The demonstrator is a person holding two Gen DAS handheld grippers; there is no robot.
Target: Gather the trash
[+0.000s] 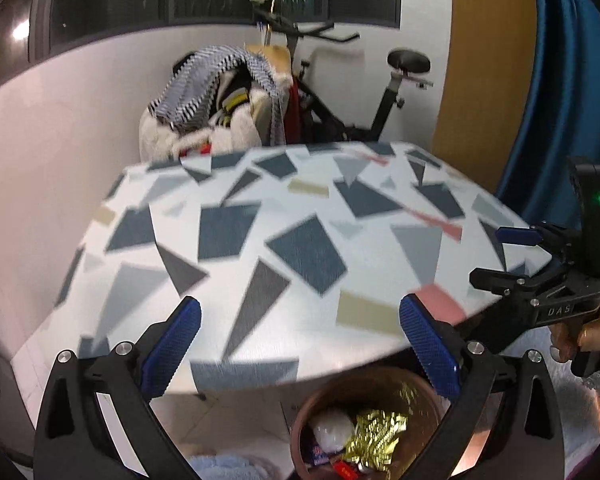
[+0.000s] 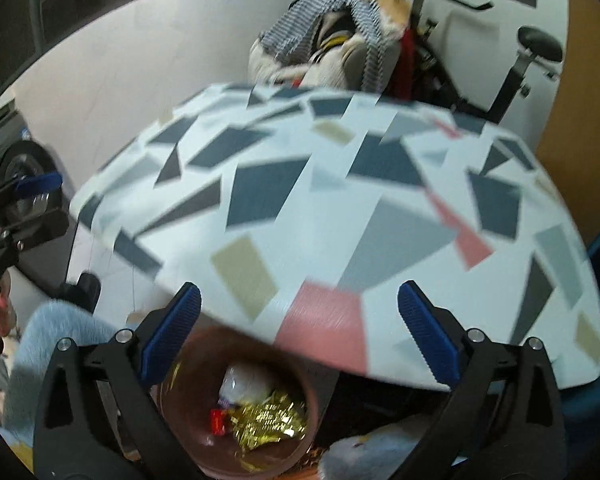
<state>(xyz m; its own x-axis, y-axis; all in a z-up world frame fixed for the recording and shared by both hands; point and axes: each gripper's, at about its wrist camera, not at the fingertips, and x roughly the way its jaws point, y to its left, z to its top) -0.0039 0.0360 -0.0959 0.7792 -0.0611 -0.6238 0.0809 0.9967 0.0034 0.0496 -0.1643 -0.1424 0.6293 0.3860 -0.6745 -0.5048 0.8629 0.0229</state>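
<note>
Bottom of both frames: brown bin point(image 2: 236, 412) under the tabletop point(image 2: 340, 220) edge, gold foil wrapper point(image 2: 272, 420) and white wad point(image 1: 332, 428) inside | both hand-held grippers, left point(image 1: 300, 352) and right point(image 2: 300, 344), wide open, holding nothing | tabletop looks trash-free, probably almost done

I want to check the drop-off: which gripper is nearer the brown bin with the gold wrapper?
Hard to call. The right gripper and the left gripper both hang open above the brown bin, by the table edge.
</note>
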